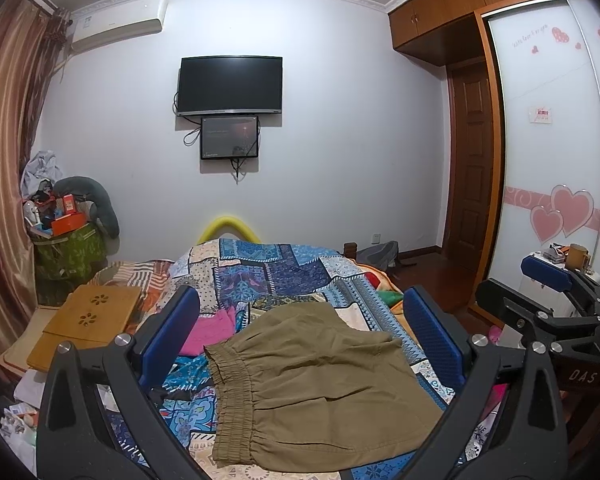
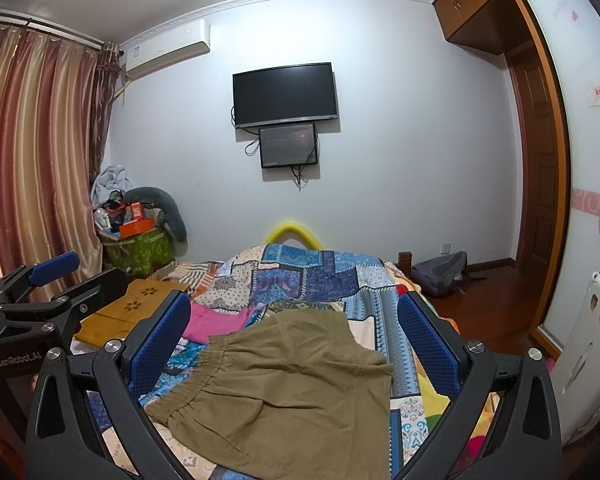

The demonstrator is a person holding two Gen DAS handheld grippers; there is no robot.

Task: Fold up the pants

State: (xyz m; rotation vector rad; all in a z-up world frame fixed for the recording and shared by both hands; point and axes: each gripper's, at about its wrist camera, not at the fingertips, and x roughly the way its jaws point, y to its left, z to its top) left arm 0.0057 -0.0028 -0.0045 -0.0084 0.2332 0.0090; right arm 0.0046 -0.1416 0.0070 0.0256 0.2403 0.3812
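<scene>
The olive pants (image 1: 320,384) lie spread on the patchwork quilt (image 1: 284,276) of the bed, elastic waistband (image 1: 232,392) toward the left. Both the left gripper (image 1: 300,336) and the right gripper (image 2: 296,340) hover above them with jaws wide and empty. The thin cloth looks light, soft and floppy, likely to sag and wrinkle, so pinching the waistband corner and a hem edge seems safest.

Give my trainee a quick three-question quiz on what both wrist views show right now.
1. True or false: the left gripper is clamped on the khaki pants.
2. What lies just beyond the pants' waistband: A) pink garment, B) white towel, C) black bag?
3. Fill in: the pants lie on a patchwork ___.

Key:
1. False; both it and the right gripper have fingers wide open, holding nothing.
2. A, the pink garment.
3. Quilt.
</scene>
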